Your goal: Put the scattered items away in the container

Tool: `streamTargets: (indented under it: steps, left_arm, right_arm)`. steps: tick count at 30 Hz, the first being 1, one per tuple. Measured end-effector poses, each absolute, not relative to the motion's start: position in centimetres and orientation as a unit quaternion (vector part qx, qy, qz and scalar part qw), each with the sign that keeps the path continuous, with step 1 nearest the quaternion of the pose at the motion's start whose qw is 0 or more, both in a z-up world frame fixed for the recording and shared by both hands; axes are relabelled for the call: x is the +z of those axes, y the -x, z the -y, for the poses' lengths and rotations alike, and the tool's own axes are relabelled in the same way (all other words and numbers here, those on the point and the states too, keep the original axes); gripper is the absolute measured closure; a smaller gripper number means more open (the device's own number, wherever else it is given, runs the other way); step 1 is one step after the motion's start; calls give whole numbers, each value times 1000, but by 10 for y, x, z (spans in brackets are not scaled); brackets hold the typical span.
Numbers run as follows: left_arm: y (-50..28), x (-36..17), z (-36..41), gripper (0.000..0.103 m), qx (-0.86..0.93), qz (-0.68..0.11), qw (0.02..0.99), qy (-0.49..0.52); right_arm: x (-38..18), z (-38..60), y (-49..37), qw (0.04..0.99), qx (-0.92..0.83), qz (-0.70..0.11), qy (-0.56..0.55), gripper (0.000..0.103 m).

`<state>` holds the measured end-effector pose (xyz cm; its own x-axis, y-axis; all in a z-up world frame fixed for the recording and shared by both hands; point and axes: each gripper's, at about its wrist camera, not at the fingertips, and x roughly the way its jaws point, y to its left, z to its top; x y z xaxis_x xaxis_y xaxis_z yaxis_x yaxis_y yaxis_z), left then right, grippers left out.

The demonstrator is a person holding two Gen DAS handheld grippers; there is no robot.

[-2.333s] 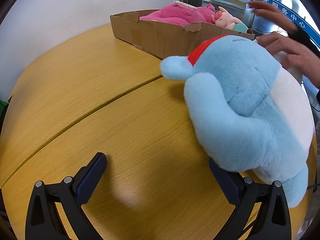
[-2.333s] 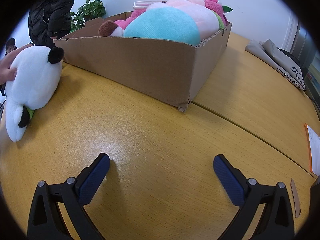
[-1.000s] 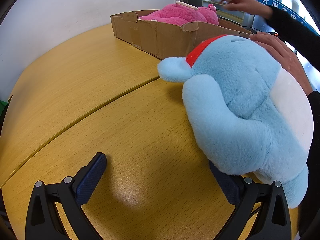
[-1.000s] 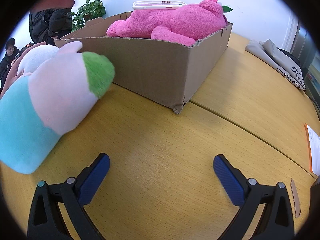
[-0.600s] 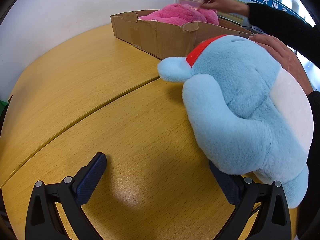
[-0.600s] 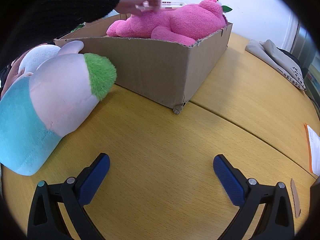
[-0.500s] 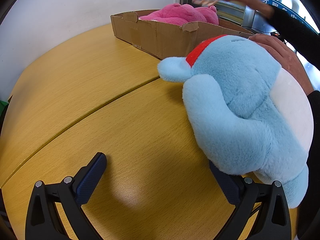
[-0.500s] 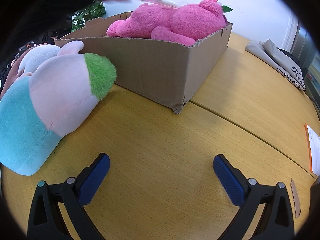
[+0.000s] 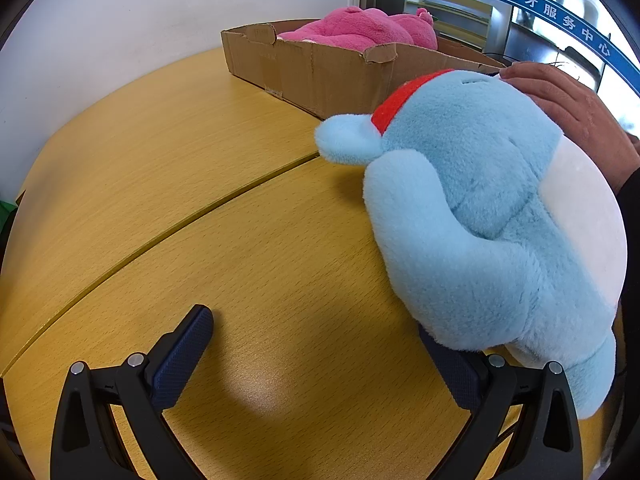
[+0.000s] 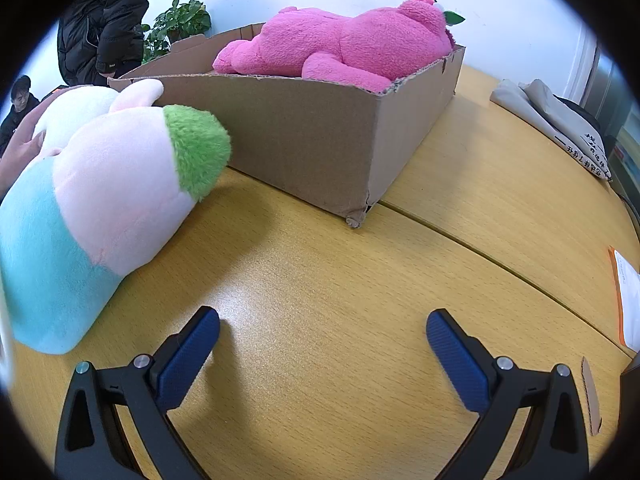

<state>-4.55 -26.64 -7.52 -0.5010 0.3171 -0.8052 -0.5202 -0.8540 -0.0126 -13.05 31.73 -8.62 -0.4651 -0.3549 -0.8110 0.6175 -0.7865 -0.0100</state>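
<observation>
A cardboard box (image 9: 320, 76) stands at the far side of the wooden table, with a pink plush bear (image 9: 360, 28) lying in it. It also shows in the right wrist view (image 10: 312, 140) with the bear (image 10: 344, 48). A big light-blue plush (image 9: 488, 216) with a red band lies on the table, over my left gripper's right finger; a person's hand (image 9: 572, 108) rests on it. My left gripper (image 9: 320, 344) is open and empty. A pink, teal and green plush (image 10: 108, 200) lies left of my right gripper (image 10: 324, 340), which is open and empty.
The yellow wooden table (image 10: 360, 280) has a curved seam. Folded grey cloth (image 10: 556, 116) lies far right, an orange-edged paper (image 10: 624, 296) at the right edge. A person in a dark jacket (image 10: 100, 24) and a potted plant (image 10: 180, 24) stand behind the box.
The other person's hand took the pink-framed object off the pink bear and out of view. Earlier, plush toys were lifted out of the box onto the table. My grippers have not moved.
</observation>
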Motion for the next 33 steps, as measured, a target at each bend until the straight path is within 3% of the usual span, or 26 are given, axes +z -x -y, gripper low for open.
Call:
streamTargets:
  steps: [33]
  left_arm:
    - [44,-75,267,0,858,-117,244,436]
  right_arm:
    - [-87,-319,127,286,-843,-151,-429,0]
